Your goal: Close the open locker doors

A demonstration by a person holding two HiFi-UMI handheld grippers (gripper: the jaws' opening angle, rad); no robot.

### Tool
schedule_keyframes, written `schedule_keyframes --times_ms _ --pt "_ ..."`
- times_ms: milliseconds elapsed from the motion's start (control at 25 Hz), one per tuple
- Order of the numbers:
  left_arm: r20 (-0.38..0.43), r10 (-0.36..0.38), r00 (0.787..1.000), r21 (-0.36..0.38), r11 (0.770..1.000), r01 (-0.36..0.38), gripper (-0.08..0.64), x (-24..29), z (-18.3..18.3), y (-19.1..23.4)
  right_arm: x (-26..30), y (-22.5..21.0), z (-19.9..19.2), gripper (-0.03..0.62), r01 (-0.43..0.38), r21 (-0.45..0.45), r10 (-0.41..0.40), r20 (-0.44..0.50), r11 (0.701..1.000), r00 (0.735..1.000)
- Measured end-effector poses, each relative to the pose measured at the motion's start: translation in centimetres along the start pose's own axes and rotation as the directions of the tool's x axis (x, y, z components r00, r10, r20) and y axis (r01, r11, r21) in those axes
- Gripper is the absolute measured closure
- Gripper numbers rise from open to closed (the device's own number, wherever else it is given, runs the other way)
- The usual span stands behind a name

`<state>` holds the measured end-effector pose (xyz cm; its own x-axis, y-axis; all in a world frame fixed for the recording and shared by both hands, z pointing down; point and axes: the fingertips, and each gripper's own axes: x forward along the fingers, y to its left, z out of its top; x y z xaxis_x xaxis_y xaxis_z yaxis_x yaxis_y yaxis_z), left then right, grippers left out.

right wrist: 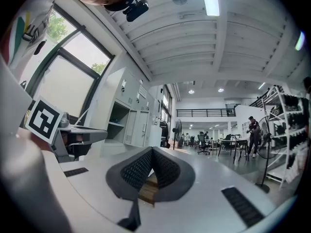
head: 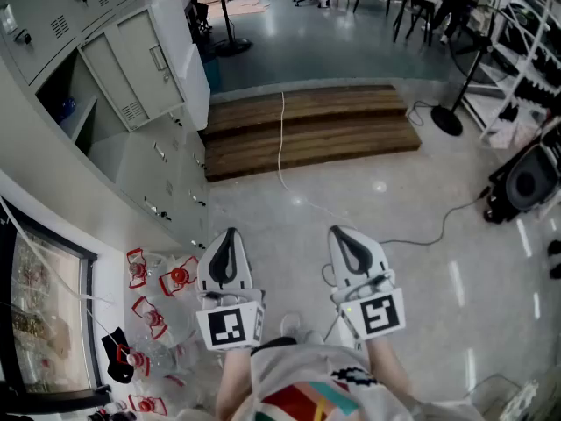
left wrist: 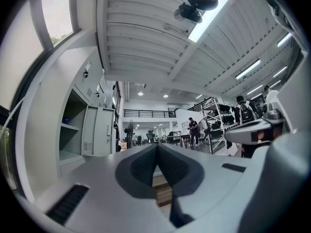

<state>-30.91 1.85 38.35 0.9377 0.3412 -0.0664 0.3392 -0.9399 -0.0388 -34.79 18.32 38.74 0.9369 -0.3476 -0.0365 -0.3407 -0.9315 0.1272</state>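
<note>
Left hand-held gripper [head: 230,234] and right hand-held gripper [head: 341,233] closed, empty, open locker door [head: 145,63] ahead-left

Matt metal lockers [head: 133,67], glossy floor [head: 386,204]

The left tool [head: 230,235] sat just left of the right tool [head: 344,235]. The grey metal lockers [head: 53,20] stood left of the left tool, with an open grey locker door [head: 145,64] ahead-left of it. A brown wooden plank platform [head: 333,130] lay on the floor ahead of both tools, and a thin white cable [head: 281,134] ran across it. A black fan stand [head: 447,117] stood ahead-right of the right tool.
</note>
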Motion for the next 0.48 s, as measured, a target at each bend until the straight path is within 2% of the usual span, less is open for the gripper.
schedule_keyframes --times_ms 320,480 --pt "-0.004 -0.018 1.000 0.002 1.000 0.018 0.555 0.7 -0.1 0.4 0.8 -0.2 0.1 0.589 0.012 0.027 -0.012 0.008 1.000 1.000" --pt "0.001 -0.020 1.000 0.000 1.000 0.020 0.555 1.1 0.0 0.7 1.3 -0.1 0.4 0.588 -0.011 0.044 0.010 0.034 0.999 0.999"
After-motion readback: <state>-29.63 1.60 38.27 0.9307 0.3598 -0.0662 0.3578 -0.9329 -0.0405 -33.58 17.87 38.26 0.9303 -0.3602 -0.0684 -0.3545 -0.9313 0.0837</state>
